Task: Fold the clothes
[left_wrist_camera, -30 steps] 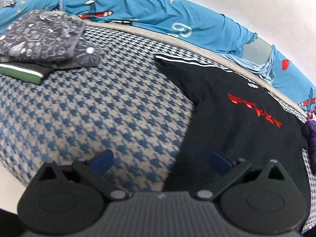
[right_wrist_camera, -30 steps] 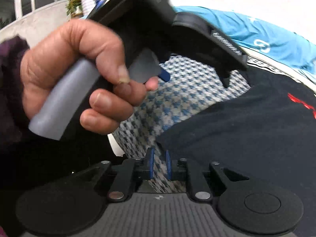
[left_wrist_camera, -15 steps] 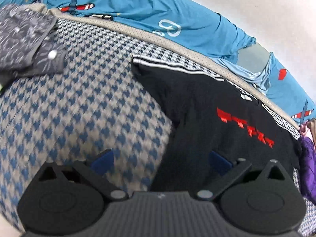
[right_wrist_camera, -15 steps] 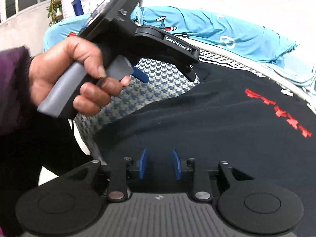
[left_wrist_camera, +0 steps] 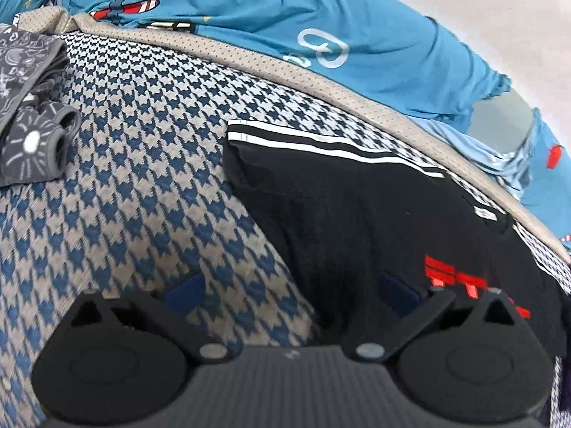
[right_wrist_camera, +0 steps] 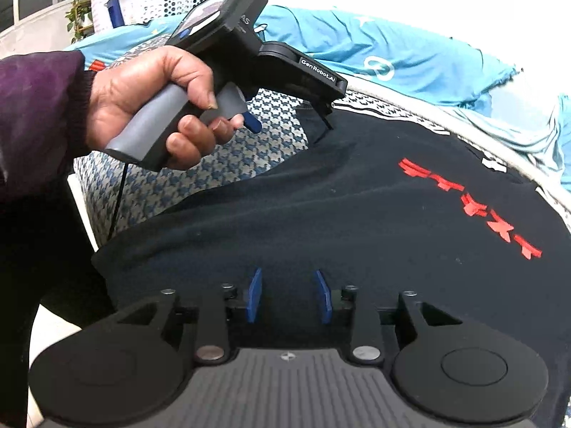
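Note:
A black T-shirt (left_wrist_camera: 360,210) with red lettering and white-striped sleeve hem lies flat on the houndstooth surface (left_wrist_camera: 142,178); it also shows in the right wrist view (right_wrist_camera: 339,214). My left gripper (left_wrist_camera: 289,292) is open wide, straddling the shirt's left edge near the sleeve. My right gripper (right_wrist_camera: 288,294) is open over the shirt's near hem, holding nothing. The left gripper's body (right_wrist_camera: 249,50), held by a hand, shows in the right wrist view above the sleeve.
A folded grey patterned garment (left_wrist_camera: 28,107) sits at the left. A blue printed sheet (left_wrist_camera: 285,28) lies bunched behind the surface; it also shows in the right wrist view (right_wrist_camera: 410,64). A white basket (right_wrist_camera: 171,0) stands far back.
My left gripper has moved forward and right toward the shirt's sleeve. My right gripper has opened from nearly shut and moved over the shirt's hem.

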The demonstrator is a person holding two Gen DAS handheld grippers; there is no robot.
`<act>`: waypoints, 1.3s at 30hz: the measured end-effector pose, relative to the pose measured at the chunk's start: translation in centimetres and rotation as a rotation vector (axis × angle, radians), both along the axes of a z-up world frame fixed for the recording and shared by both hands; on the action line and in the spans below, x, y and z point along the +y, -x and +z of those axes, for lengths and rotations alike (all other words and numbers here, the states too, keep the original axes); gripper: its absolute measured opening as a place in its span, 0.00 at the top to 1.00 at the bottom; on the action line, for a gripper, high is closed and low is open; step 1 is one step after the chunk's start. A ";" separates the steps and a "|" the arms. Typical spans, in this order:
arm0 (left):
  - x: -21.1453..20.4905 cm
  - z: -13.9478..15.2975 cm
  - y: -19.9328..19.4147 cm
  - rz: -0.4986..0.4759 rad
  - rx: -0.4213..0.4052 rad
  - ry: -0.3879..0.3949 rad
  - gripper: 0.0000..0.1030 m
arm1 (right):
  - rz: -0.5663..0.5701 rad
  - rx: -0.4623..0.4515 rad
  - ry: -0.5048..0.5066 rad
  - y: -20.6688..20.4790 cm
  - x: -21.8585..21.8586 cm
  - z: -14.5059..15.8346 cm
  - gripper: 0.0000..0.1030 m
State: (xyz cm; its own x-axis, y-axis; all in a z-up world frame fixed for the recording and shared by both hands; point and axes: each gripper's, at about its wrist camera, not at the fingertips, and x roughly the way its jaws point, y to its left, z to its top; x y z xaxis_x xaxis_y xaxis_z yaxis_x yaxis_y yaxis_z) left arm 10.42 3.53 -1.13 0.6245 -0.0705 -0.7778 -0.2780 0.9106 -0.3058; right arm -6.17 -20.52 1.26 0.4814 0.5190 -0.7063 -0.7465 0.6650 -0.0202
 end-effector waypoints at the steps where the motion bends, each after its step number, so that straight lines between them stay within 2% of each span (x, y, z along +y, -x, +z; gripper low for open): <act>1: 0.1 -0.2 -0.5 0.005 0.005 0.003 0.00 | -0.007 0.010 -0.006 -0.2 -0.1 -0.1 0.69; 5: 0.2 -0.6 -2.0 0.019 0.014 -0.020 0.04 | -0.024 0.043 -0.026 -1.4 0.0 -0.4 0.69; 9: -0.1 -0.8 -3.0 0.029 0.015 -0.074 0.18 | -0.022 0.047 -0.030 -1.7 0.1 -0.5 0.69; 11: -0.2 -0.8 -3.1 0.027 0.003 -0.089 0.30 | -0.021 0.044 -0.028 -1.8 0.2 -0.5 0.69; 13: -0.4 -0.9 -3.1 0.028 -0.003 -0.108 0.50 | -0.022 0.048 -0.027 -2.0 0.3 -0.7 0.69; 14: -0.5 -0.9 -3.2 0.028 -0.006 -0.116 0.55 | -0.024 0.053 -0.029 -2.1 0.3 -0.7 0.68; 16: -0.6 -0.9 -3.1 0.029 -0.011 -0.122 0.82 | -0.022 0.059 -0.032 -2.3 0.4 -0.9 0.69; 18: -0.6 -1.1 -2.9 0.033 -0.016 -0.123 0.91 | -0.021 0.055 -0.031 -2.3 0.5 -0.9 0.69; 22: -0.8 -0.8 -2.7 0.037 -0.047 -0.150 0.94 | -0.021 0.049 -0.036 -2.5 0.7 -0.9 0.69; 25: -0.9 0.1 -2.5 0.052 -0.101 -0.232 0.94 | -0.024 0.043 -0.034 -2.5 0.8 -1.0 0.69; 28: -0.9 0.4 -2.6 0.068 -0.117 -0.301 0.94 | -0.026 0.043 -0.034 -2.7 0.9 -1.0 0.69; 34: -0.8 -0.1 -3.0 0.053 -0.110 -0.370 0.94 | -0.040 0.051 -0.035 -3.0 0.7 -1.1 0.68; 37: -1.0 -1.6 -3.5 0.047 -0.038 -0.389 0.93 | -0.043 0.065 -0.021 -3.1 0.6 -1.3 0.68; 39: -1.3 -2.0 -3.4 0.059 -0.037 -0.406 0.91 | -0.050 0.078 -0.013 -3.2 0.5 -1.5 0.68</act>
